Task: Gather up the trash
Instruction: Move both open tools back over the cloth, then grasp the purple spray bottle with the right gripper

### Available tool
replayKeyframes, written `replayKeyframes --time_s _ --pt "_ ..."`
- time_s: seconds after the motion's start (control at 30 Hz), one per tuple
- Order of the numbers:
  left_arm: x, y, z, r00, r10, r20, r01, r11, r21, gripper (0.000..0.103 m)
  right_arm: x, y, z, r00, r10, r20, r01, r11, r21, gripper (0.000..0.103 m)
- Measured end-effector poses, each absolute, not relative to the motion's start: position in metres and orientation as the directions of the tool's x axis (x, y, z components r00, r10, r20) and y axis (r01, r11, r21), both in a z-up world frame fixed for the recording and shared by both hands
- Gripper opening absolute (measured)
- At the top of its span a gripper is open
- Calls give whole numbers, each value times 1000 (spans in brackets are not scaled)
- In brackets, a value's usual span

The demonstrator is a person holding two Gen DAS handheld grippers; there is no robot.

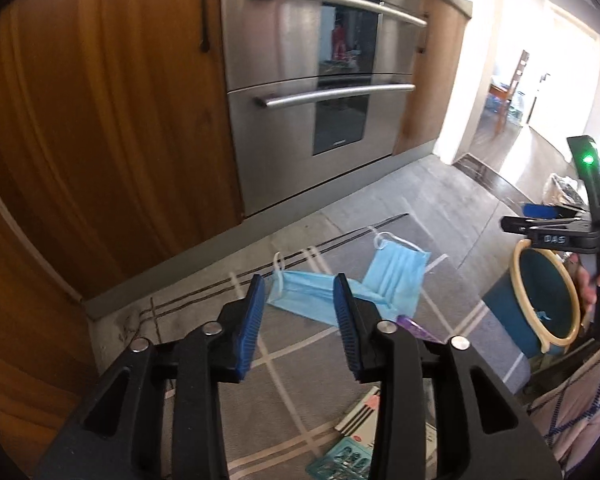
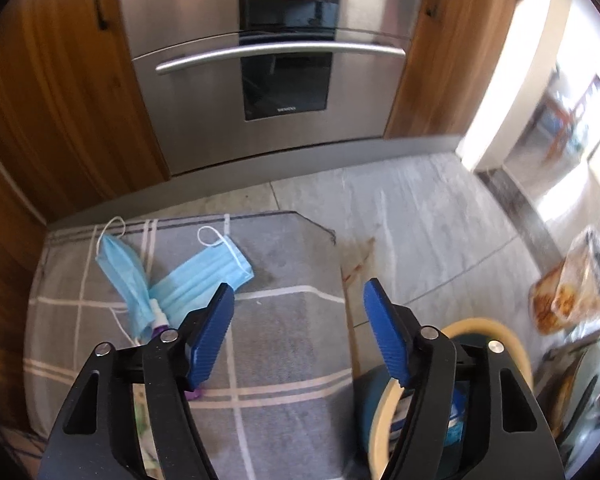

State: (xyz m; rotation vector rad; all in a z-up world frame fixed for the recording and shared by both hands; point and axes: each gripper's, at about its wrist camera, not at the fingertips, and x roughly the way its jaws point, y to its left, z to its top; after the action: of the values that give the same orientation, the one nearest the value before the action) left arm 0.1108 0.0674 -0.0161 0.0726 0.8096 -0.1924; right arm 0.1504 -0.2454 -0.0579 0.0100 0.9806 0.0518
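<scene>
Left gripper (image 1: 300, 292) build: black plastic arms showing triangular cut-outs, with round silver bolt heads sitting at the pivots.
Left fingers (image 1: 249, 328): wearing blue ribbed pads, flat and rectangular.
Right gripper (image 2: 298, 300) build: showing the same black linkage arms, cut-outs and silver bolts.
Right fingers (image 2: 386, 338): carrying blue ribbed pads too.
Right gripper seen from the left wrist camera: black frame bearing a small white lettered label, a green light glowing on its upright part.
Cable: blue-and-white braided cord trailing below it.

Oven door (image 2: 286, 84): "SIEMENS", small pale letters along the glass's lower edge.
Right tool (image 1: 556, 236): handwritten "DAS" on its black body.
</scene>
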Motion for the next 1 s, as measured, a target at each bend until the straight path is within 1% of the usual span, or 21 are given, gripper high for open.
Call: replayKeyframes --time_s 0.07,0.13,0.17,0.2,0.27,0.3,0.33,0.37,0.4,0.57,0.6,0.67,0.73,0.83,0.87,0.93,1.0 --pt "115 73 -18 672 -117 -731 157 987 -14 65 152 -250 -60 543 69 -837 -17 997 71 78" --pt "119 78 -22 665 -109 -739 124 992 -35 66 154 -252 -65 524 91 -847 -1 994 106 80" --pt "123 81 -26 654 -107 -749 106 993 -50 72 155 -251 -67 516 103 -850 -1 993 119 81" --pt "123 84 -28 648 -100 -755 90 994 -54 77 157 -247 -71 501 123 -857 -9 990 138 84" --pt "127 86 -32 636 -100 -765 78 995 -66 78 160 -235 -78 477 160 -864 -50 987 155 86" --pt "128 86 -32 637 -97 -764 73 995 -66 80 160 -226 -82 464 172 -869 -80 985 152 87" --pt "129 86 -32 641 -89 -763 66 996 -60 82 161 -218 -86 452 178 -874 -108 984 144 87" --pt "131 86 -32 645 -77 -760 56 997 -54 89 162 -209 -92 435 186 -881 -145 980 135 87" --pt "132 87 -32 650 -69 -757 44 998 -52 92 163 -199 -99 414 191 -890 -181 976 125 87" --pt "139 87 -42 626 -73 -776 35 997 -66 92 162 -163 -128 302 218 -928 -320 940 117 87" --pt "141 87 -44 618 -73 -783 38 997 -63 92 161 -155 -134 280 224 -934 -355 928 116 85" --pt "144 85 -51 598 -72 -798 44 997 -57 92 158 -145 -144 243 220 -945 -400 910 109 78" --pt "147 84 -53 591 -84 -803 43 996 -72 92 157 -135 -157 187 220 -958 -424 897 123 63" --pt "151 82 -54 584 -107 -805 42 994 -101 92 157 -124 -168 145 229 -963 -444 884 143 56" --pt "152 81 -54 582 -112 -805 45 993 -105 92 158 -121 -169 145 224 -964 -455 880 136 55" --pt "153 76 -56 579 -115 -807 58 993 -100 92 158 -115 -174 137 222 -965 -465 875 135 50" --pt "155 73 -58 572 -114 -812 68 993 -92 92 159 -110 -180 126 220 -967 -469 872 137 49"
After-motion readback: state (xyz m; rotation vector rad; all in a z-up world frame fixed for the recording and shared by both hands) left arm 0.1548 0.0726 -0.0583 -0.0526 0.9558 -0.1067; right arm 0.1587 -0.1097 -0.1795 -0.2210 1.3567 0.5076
